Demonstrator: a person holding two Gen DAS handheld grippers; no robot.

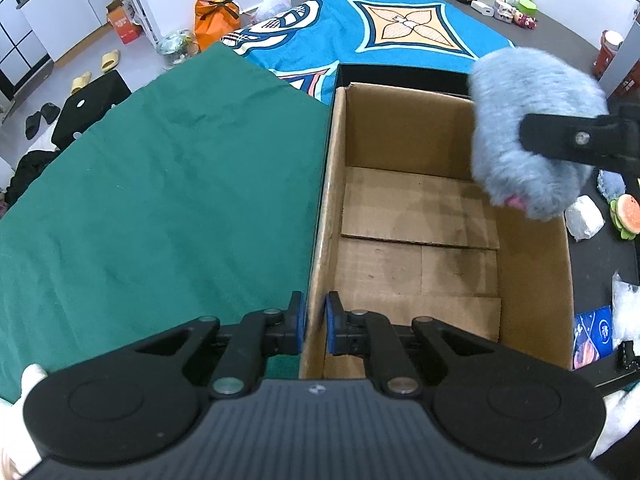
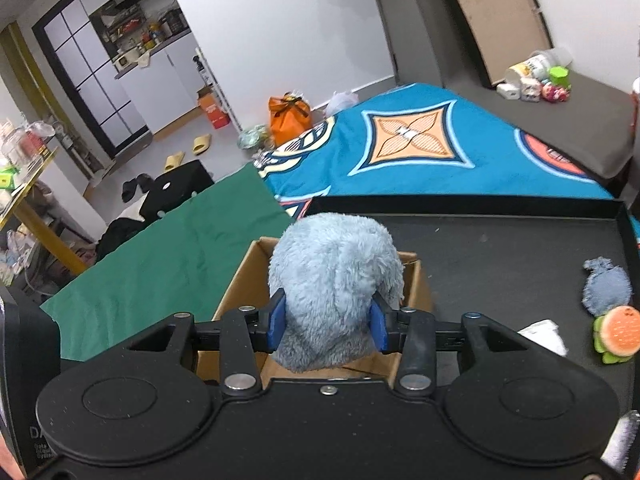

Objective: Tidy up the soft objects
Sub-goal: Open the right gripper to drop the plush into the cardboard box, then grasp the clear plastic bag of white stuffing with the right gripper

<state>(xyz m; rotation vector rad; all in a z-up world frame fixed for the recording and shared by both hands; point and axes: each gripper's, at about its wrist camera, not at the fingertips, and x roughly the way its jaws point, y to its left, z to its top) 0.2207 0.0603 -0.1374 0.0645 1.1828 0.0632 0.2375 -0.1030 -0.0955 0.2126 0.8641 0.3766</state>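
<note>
Blue plush toy [image 2: 334,276] between right tool [image 2: 329,322] pads

The right gripper [image 2: 328,322] clasps a fluffy blue plush toy [image 2: 334,280] between its blue pads, above an open cardboard box [image 2: 240,280]. Further right, on the black desk [image 2: 500,248], lie a small blue plush [image 2: 606,286] and a burger toy [image 2: 618,334].

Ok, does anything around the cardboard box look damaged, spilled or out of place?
Nothing spilled. The cardboard box is empty, its bottom stained with dark patches and its flaps overlapping unevenly. The left fingers pinch its near wall, and the blue plush toy hangs above the box in the right gripper.
</note>
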